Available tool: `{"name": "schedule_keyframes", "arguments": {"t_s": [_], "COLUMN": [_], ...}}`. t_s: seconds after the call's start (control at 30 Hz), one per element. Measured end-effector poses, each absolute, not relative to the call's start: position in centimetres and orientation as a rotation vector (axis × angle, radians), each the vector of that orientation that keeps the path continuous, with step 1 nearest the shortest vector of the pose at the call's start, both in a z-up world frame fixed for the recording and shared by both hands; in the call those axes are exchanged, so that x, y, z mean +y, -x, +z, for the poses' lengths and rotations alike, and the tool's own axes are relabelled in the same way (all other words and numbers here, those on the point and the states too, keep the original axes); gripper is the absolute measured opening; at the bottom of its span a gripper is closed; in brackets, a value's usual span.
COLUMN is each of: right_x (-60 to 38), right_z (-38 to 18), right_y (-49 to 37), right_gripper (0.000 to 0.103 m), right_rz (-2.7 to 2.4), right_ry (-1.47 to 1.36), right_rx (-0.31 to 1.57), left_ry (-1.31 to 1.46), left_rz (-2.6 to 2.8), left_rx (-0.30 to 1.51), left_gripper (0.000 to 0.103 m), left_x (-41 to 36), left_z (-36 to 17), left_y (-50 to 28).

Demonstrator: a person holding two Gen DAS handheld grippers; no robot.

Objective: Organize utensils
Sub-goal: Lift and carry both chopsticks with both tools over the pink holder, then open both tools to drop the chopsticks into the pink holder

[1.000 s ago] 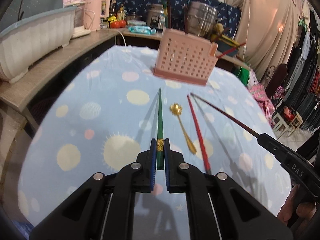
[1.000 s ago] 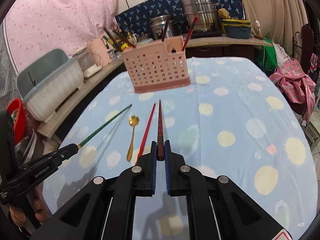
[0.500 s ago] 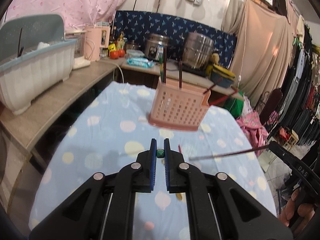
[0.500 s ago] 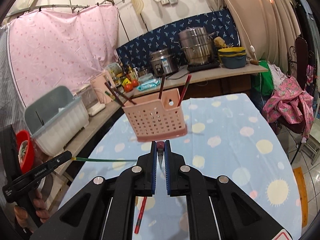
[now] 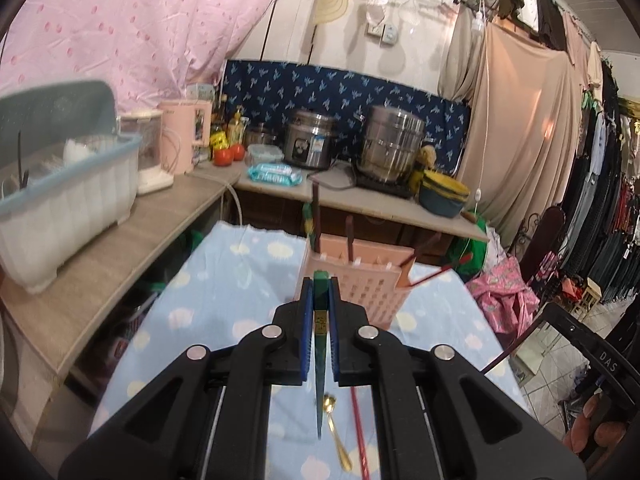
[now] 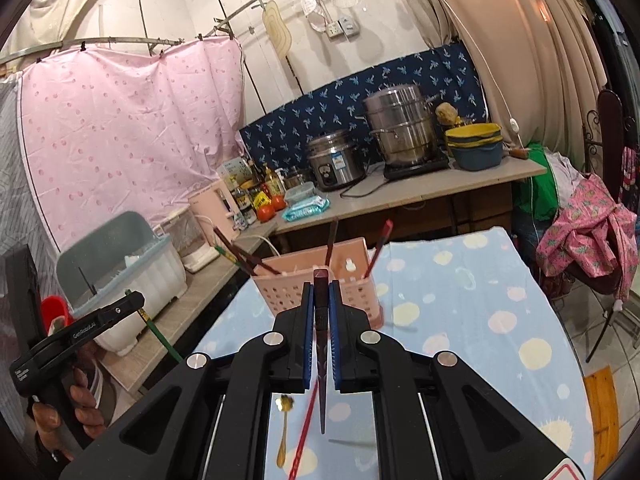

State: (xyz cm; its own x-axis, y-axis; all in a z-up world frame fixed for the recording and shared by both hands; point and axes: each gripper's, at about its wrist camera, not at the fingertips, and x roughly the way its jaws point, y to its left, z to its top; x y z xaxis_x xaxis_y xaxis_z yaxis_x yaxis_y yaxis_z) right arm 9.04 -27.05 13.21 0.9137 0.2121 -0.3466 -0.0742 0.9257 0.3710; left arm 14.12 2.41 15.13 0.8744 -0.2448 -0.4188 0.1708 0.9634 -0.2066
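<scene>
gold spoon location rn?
The gold spoon lies on the spotted tablecloth, below both raised tongs, right beside the red chopstick in both wrist views.

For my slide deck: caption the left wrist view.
Left hand-held gripper clamps a green chopstick above the pink utensil basket.

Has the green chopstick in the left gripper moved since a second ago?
Yes. The green chopstick has swung from pointing toward the pink perforated plastic basket to hanging tip-down, clamped in the left gripper.

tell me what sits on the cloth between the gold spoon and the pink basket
Nothing: in the right wrist view only bare dotted blue tablecloth shows between the small gold spoon and the pink perforated plastic basket.
</scene>
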Motion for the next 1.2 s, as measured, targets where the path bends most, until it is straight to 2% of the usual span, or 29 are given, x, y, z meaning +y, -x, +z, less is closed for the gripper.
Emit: {"name": "schedule_keyframes", "arguments": {"t_s": [0.4, 0.6, 0.83, 1.2], "right_x": [-28.0, -28.0, -27.3, -25.5], "right_z": [21.9, 24.2, 23.1, 17.6], "right_y": [-15.7, -20.2, -24.6, -28.6], "right_gripper": [0.007, 0.007, 0.007, 0.007], "right_rz": [0.162, 0.166, 0.172, 0.168], "right_ry": [-0.355, -0.374, -0.381, -0.347], "right_rx": [0.220, 0.177, 0.207, 0.344], "left_ry": [0.156, 0.166, 0.147, 0.135], "left_rz": [-0.281, -0.263, -0.206, -0.165], "left_rx": [0.262, 0.168, 0.170, 0.292], "left_gripper": [0.007, 0.007, 0.007, 0.007], "left_x": [-1.2, -2.7, -3.1, -1.8], "left_z": [24.9, 27.9, 27.6, 21.7], "left_y": [-18.9, -22.9, -27.2, -30.7]}}
